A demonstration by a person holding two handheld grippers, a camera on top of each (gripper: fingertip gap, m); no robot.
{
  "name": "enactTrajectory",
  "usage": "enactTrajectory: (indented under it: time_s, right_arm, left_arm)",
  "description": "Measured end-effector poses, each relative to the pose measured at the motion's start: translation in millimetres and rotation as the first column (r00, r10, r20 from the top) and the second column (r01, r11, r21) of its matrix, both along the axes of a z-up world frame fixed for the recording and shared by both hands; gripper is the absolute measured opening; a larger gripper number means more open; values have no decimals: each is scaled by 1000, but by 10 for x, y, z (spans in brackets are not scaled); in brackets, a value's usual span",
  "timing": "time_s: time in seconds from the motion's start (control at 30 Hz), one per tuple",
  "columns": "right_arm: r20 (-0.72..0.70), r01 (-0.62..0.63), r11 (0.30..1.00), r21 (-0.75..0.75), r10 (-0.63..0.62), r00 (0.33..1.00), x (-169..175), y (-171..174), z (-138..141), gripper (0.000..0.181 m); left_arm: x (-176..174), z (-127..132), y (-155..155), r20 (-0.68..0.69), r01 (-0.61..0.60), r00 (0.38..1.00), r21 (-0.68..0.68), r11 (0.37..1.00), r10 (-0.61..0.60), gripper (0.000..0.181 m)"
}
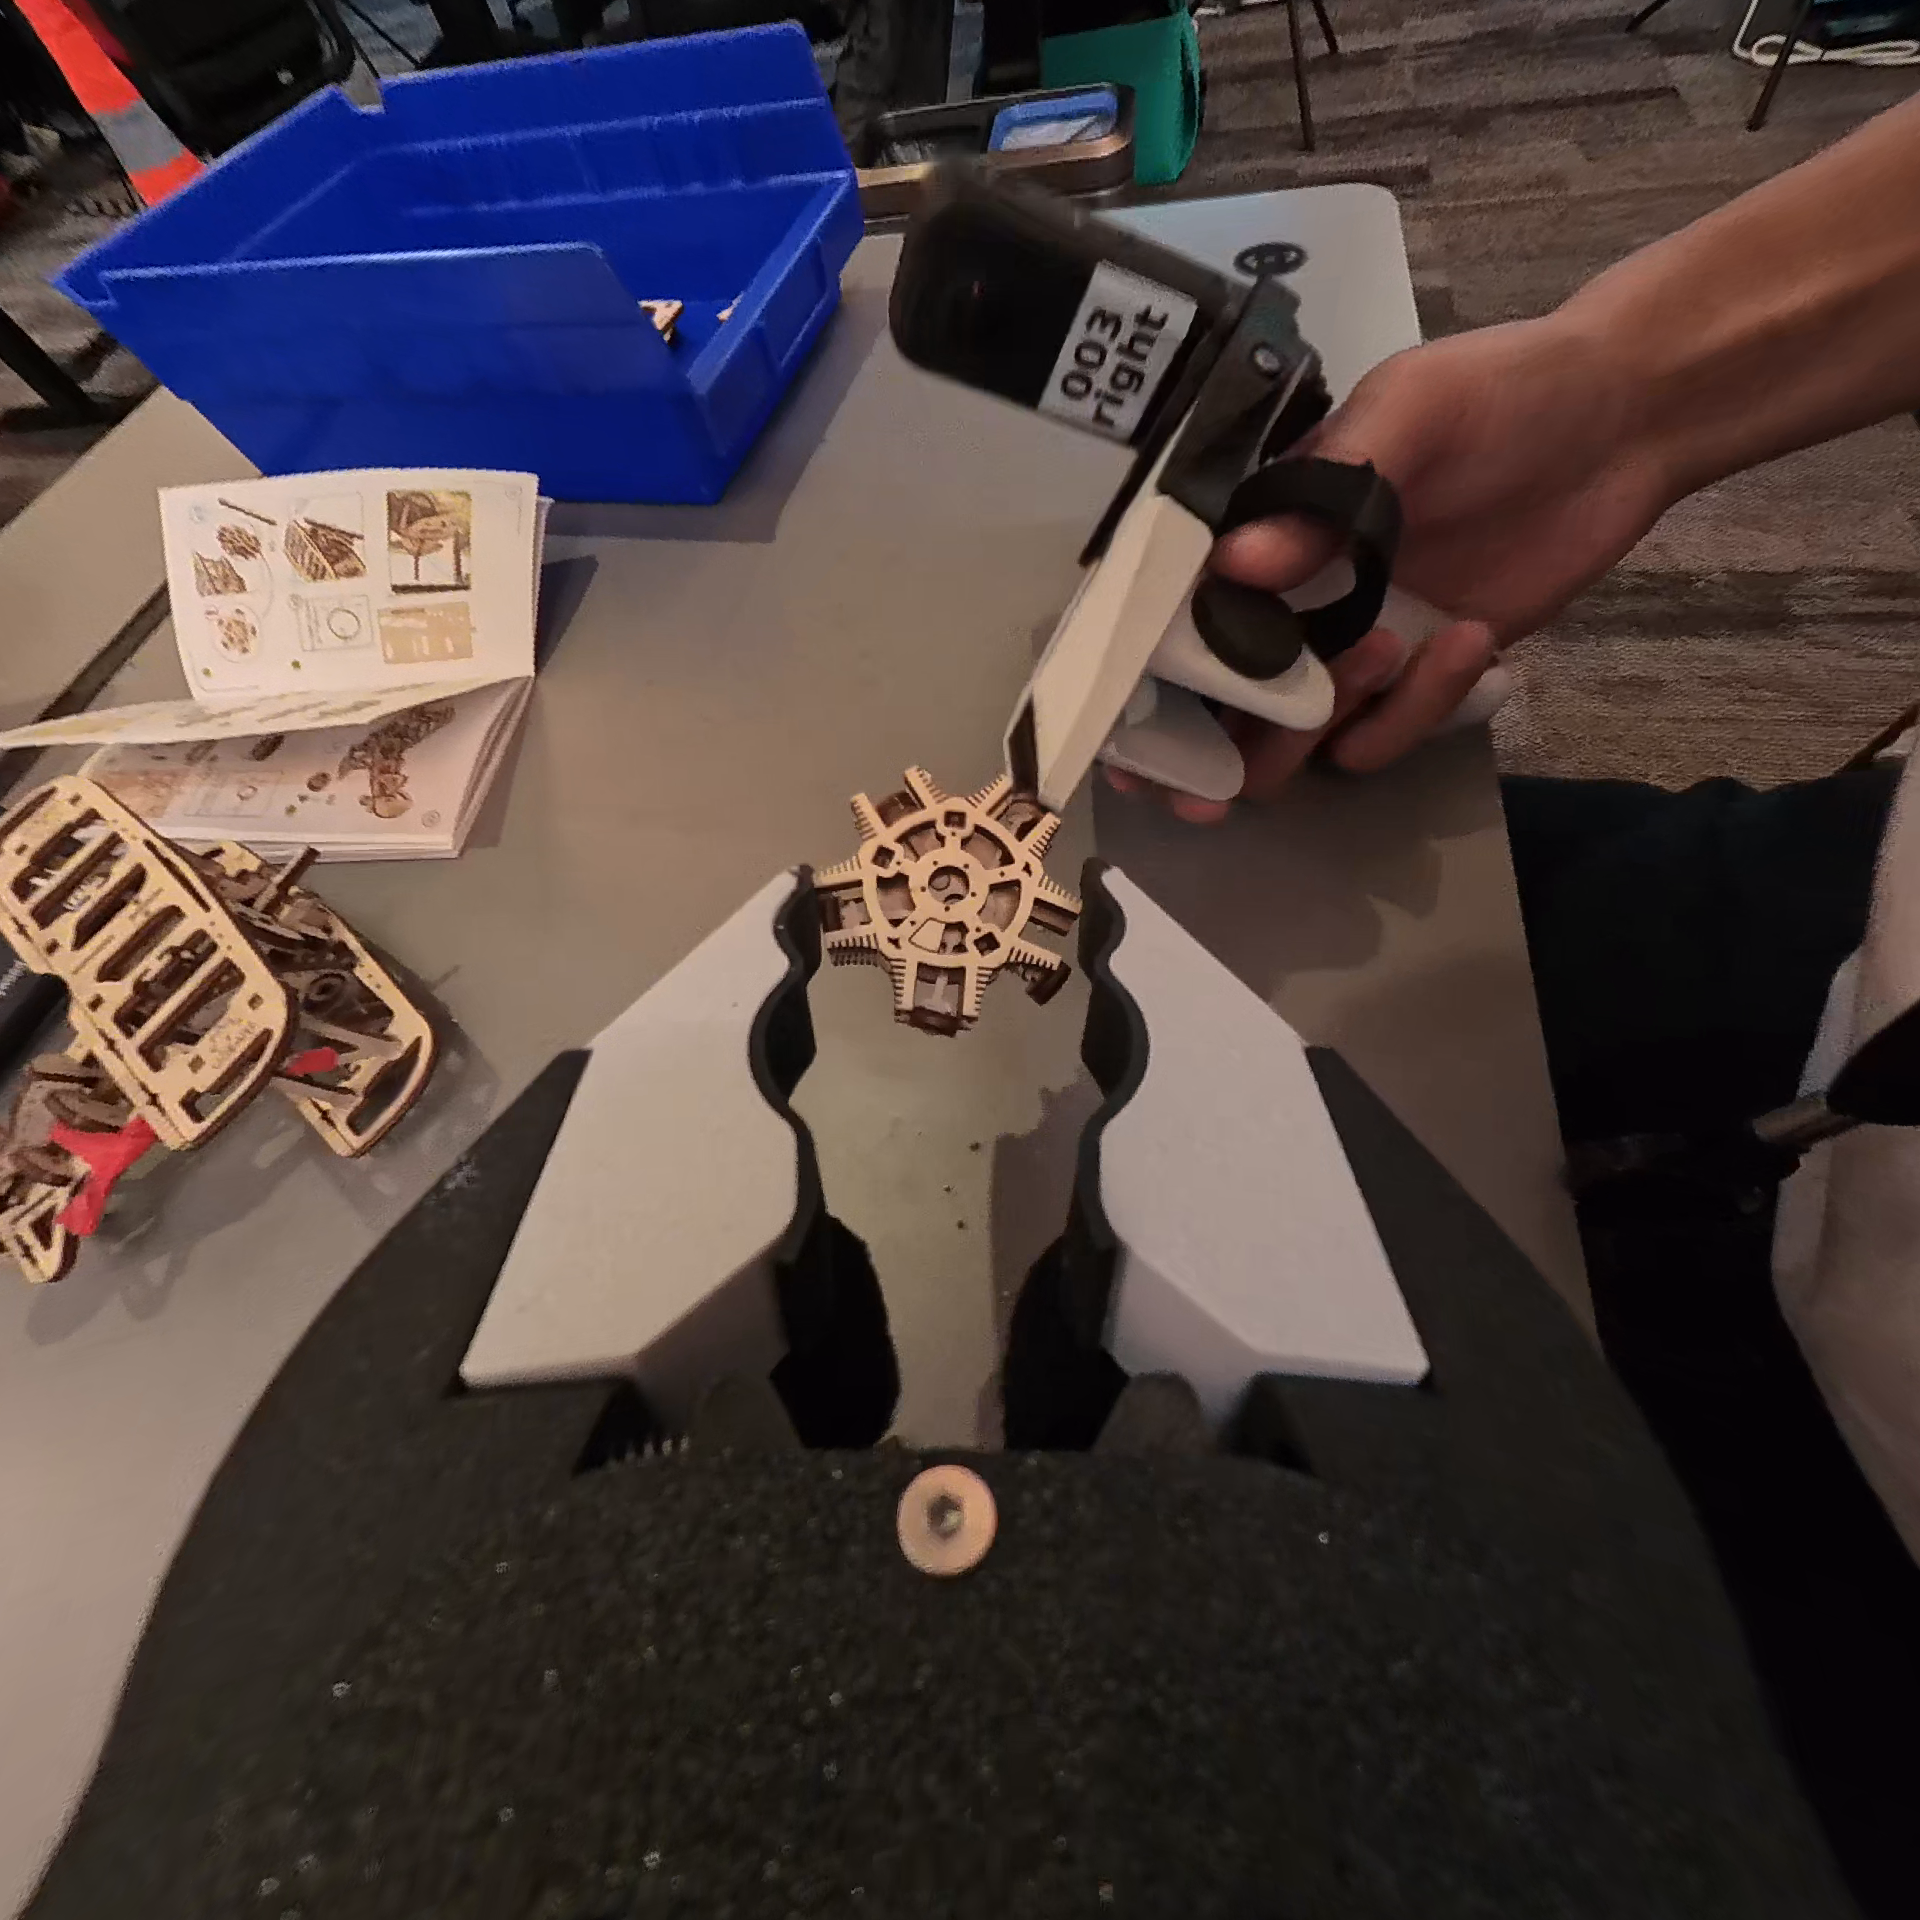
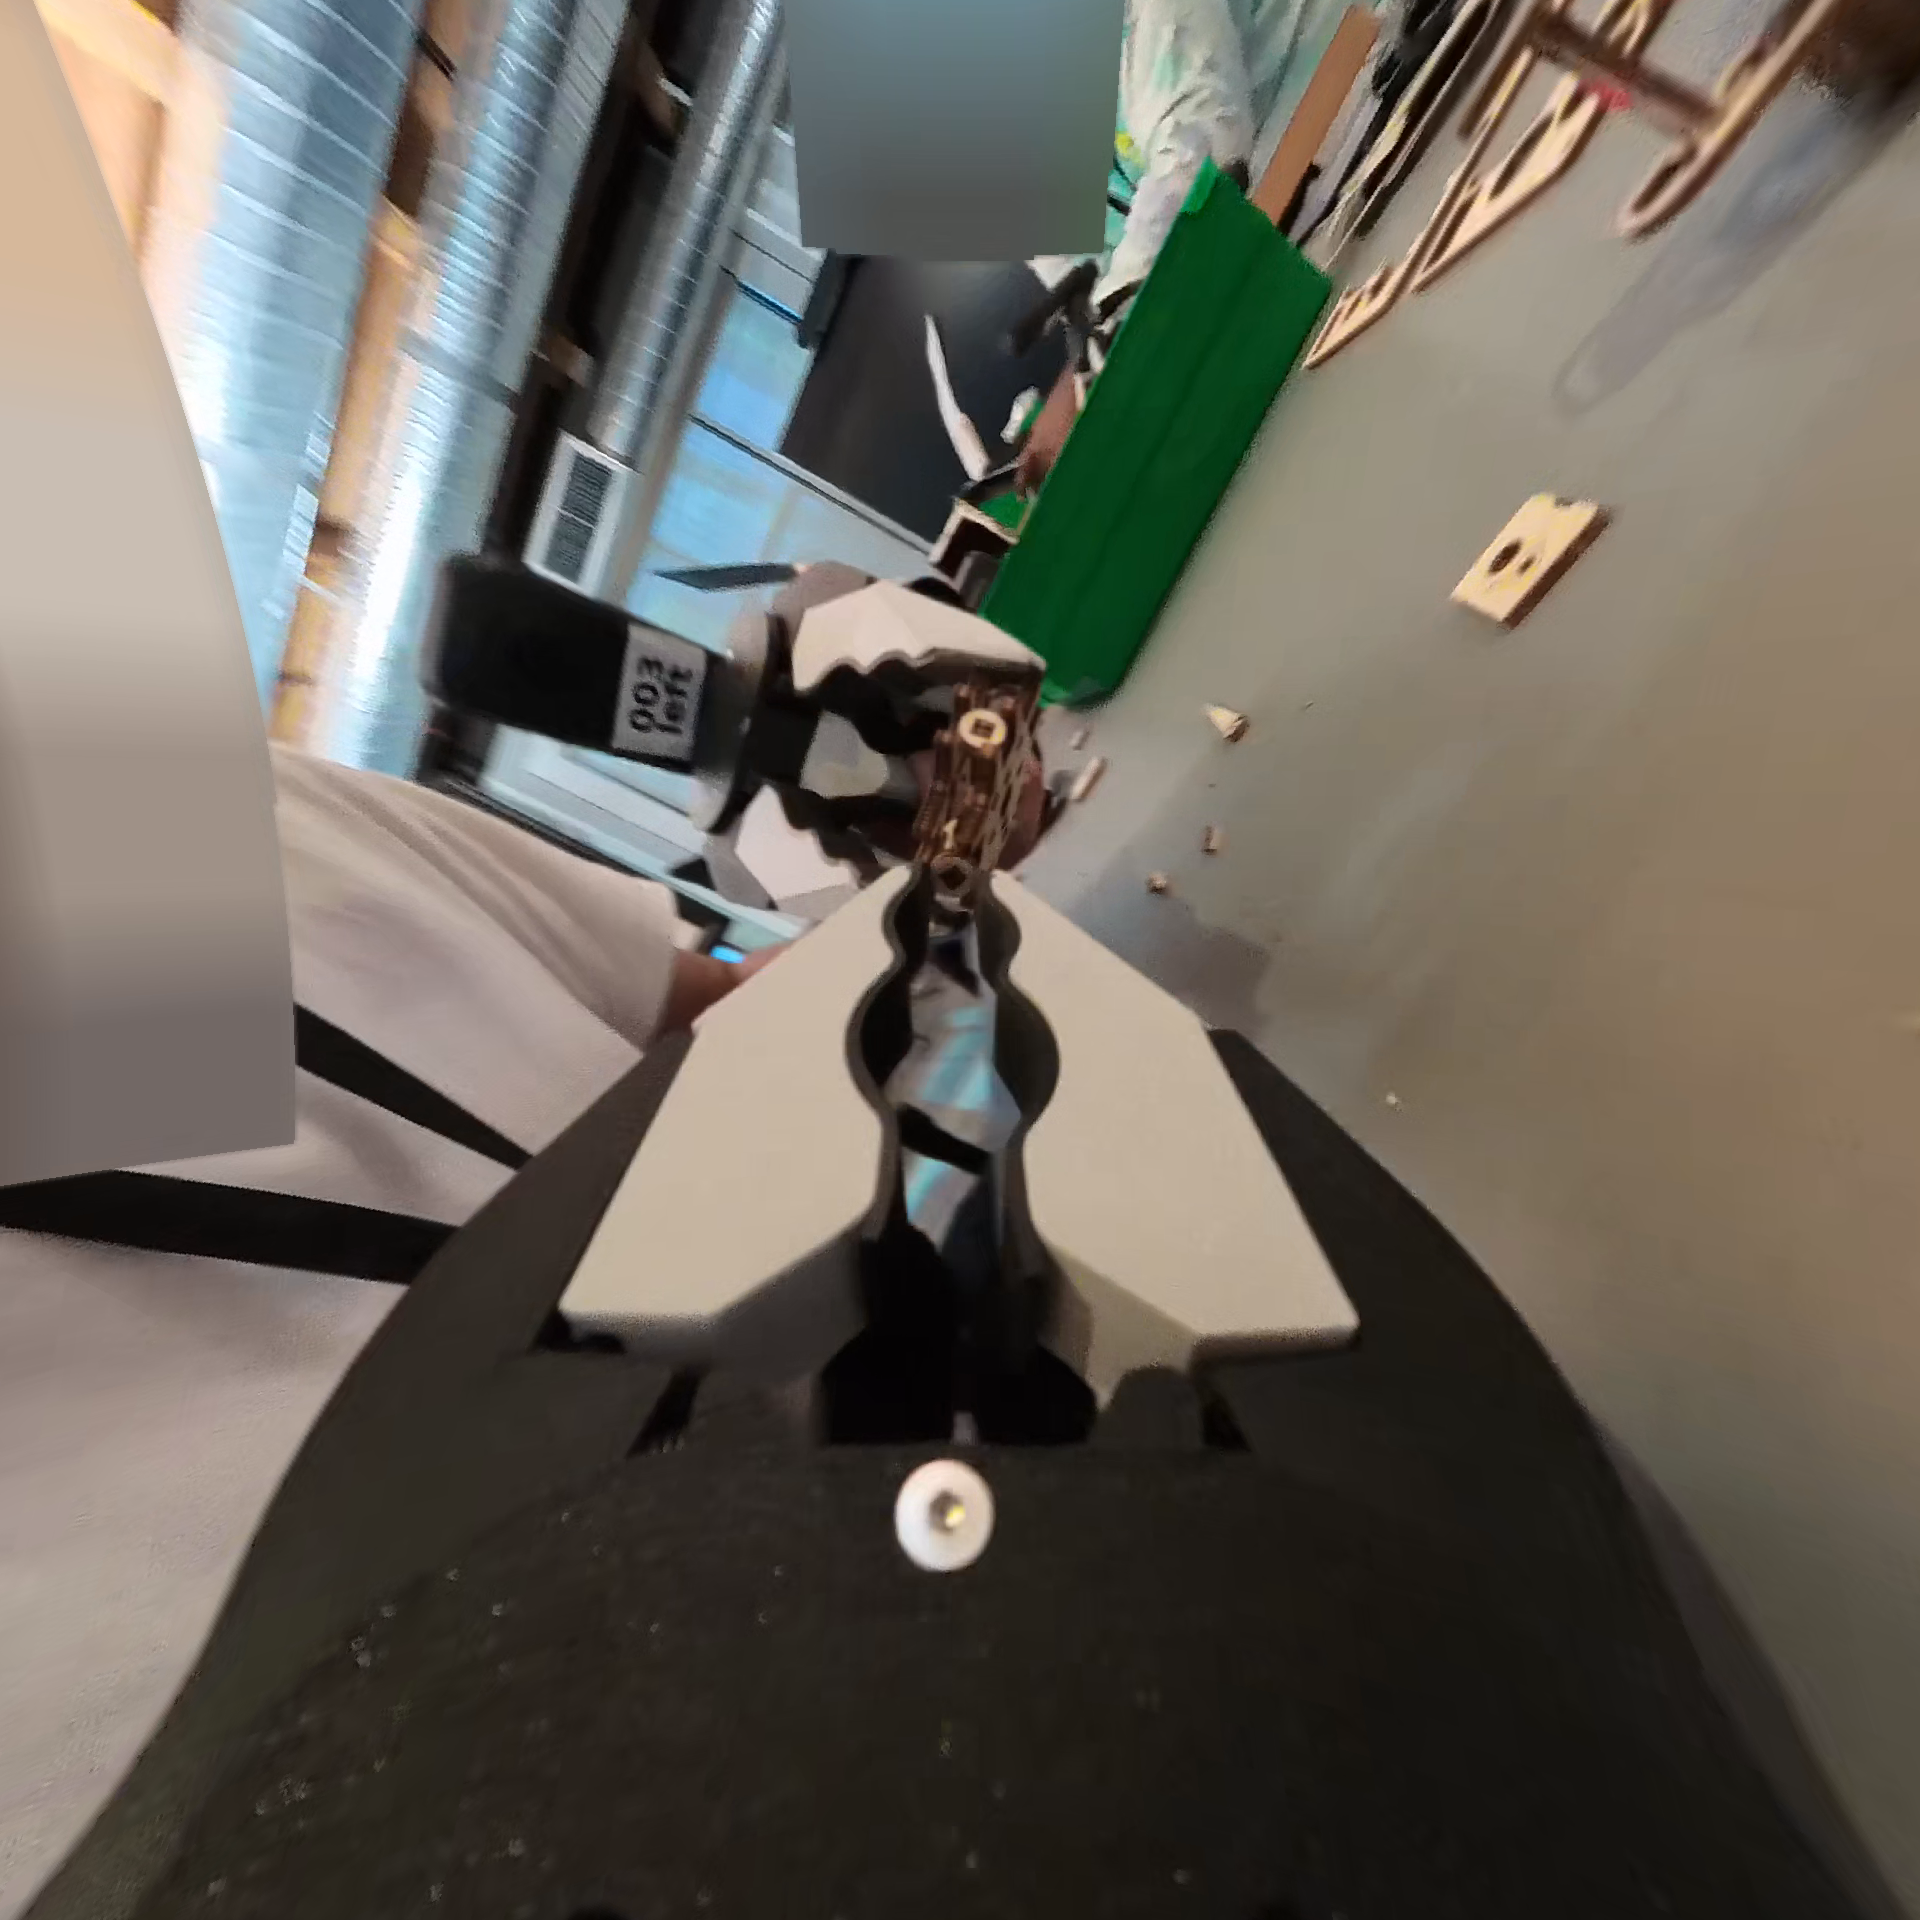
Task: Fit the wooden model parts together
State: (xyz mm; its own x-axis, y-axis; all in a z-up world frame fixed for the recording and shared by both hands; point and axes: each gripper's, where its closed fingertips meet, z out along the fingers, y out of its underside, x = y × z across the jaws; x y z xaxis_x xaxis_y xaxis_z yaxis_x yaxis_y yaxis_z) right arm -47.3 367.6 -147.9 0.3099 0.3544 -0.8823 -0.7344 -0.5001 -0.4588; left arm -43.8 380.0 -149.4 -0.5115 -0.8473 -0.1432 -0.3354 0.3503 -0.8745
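A round wooden engine part (image 1: 951, 904) with radial finned cylinders is held above the grey table (image 1: 707, 644). My left gripper (image 1: 945, 883) spans it, one fingertip against each side. My right gripper (image 1: 1023, 795) comes down from the upper right and is shut on one upper cylinder. In the right wrist view the part (image 2: 977, 769) shows edge-on at my right gripper's tips (image 2: 951, 883), with the left gripper (image 2: 894, 717) behind it. A larger wooden plane frame (image 1: 187, 997) lies at the table's left.
An open instruction booklet (image 1: 312, 665) lies behind the plane frame. A blue bin (image 1: 488, 270) with loose wooden pieces stands at the back left. A small square wooden piece (image 2: 1527, 561) and wood scraps (image 2: 1226, 722) lie on the table. A person's hand (image 1: 1475, 520) holds the right gripper. My two grippers' fingertips are within a few centimetres of each other.
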Motion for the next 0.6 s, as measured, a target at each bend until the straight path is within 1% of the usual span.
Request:
enactTrajectory:
  time_s: [0.07,0.13,0.23,0.3,0.4,0.6]
  right_arm:
    - [141,35,999,40,-41,989,4,0,-5,7]
    - [263,53,996,66,-68,962,-2,1,-25,7]
    - [401,85,991,108,-122,908,19,18,-23,7]
    - [465,99,987,123,-146,873,26,32,-26,7]
    - [492,106,989,105,-144,859,29,47,-38,7]
    - [419,93,994,48,-105,902,36,44,0,13]
  left_arm:
    - [4,-18,-2,-20,-4,1000,-25,1000,3,48]
    - [3,-39,1,-47,-7,999,-54,999,5,48]
    - [11,-50,4,-69,-21,997,-112,994,13,48]
    - [17,-56,13,-84,-32,996,-160,987,19,47]
    - [20,-75,25,-104,-43,994,-223,974,20,48]
    - [40,-49,12,-104,-46,995,-348,936,10,48]
